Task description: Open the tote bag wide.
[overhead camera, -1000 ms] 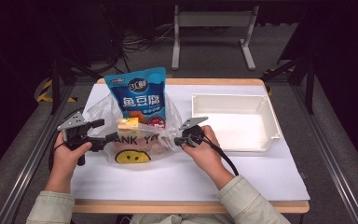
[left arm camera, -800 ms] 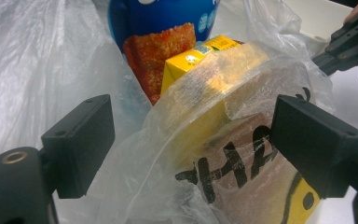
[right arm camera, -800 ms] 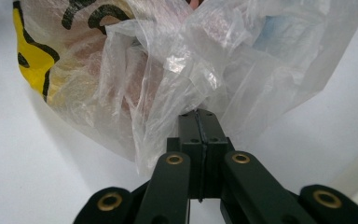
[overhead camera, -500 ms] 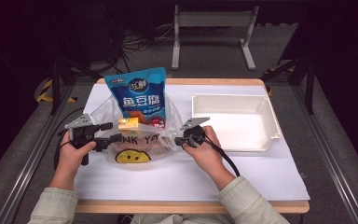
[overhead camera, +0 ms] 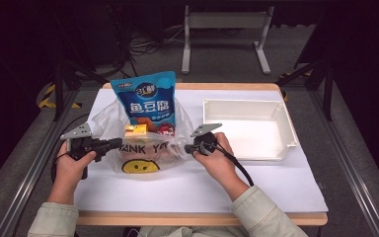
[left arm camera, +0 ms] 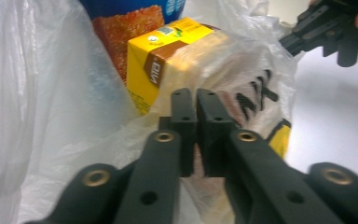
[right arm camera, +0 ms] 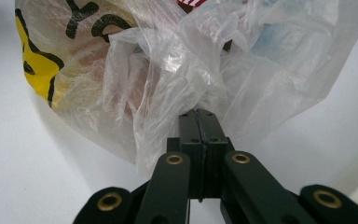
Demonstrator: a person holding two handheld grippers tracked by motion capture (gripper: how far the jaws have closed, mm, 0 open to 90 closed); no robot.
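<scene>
A clear plastic bag with a yellow smiley and black letters lies on the white table. In it stand a blue snack pouch and a yellow drink carton. My left gripper is at the bag's left rim. In the left gripper view its jaws are almost together on the film, just in front of the carton. My right gripper is shut on the bag's right rim, and the film bunches at its jaw tips. Both hands hold the bag's mouth apart.
A white rectangular tray sits to the right of the bag, close to my right hand. Bare white table surface lies in front of the bag. The table's wooden front edge runs near the person's sleeves.
My left gripper has moved right, from beside the bag onto its left rim. The right gripper and the bag's contents have stayed put.
</scene>
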